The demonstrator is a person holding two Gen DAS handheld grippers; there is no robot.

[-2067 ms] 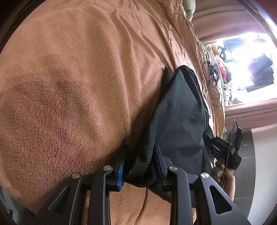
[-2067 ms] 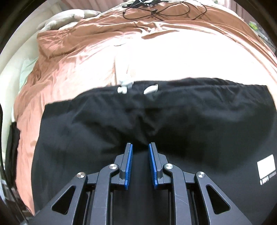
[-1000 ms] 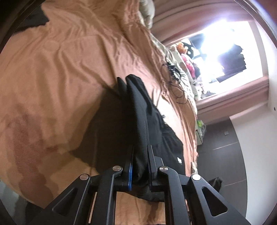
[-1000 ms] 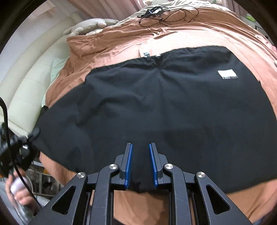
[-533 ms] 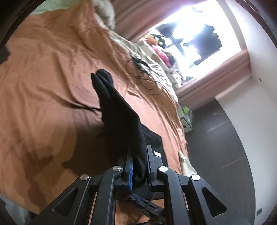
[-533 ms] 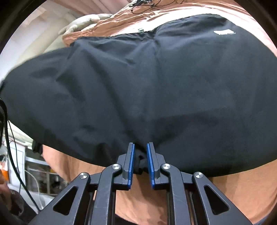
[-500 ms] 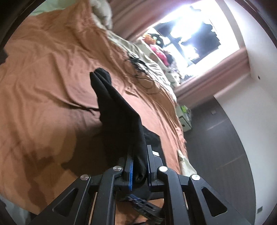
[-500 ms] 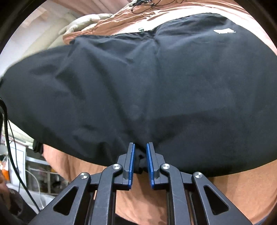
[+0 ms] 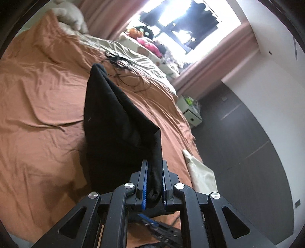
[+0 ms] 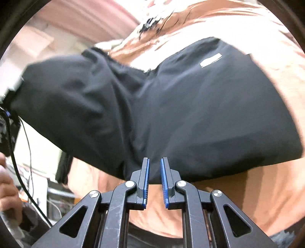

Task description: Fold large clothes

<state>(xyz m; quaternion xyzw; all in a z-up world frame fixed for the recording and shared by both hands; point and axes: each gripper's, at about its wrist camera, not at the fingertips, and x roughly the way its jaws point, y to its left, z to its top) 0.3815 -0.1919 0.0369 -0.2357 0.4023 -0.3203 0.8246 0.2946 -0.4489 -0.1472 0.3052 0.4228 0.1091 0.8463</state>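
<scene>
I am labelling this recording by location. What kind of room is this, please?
Most likely a bedroom: a wide bed with a rust-brown sheet, a pale pillow at its head, pink curtains at a bright window, and a small bedside cabinet.

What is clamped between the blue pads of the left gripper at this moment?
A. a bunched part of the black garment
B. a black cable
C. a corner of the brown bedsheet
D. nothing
A: in the left wrist view the left gripper pinches a bunched part of the black garment, lifted above the brown bedsheet.

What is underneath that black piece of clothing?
Under the black garment lies the brown bedspread, visible around its edges. Whatever sits directly beneath the cloth is covered.
</scene>
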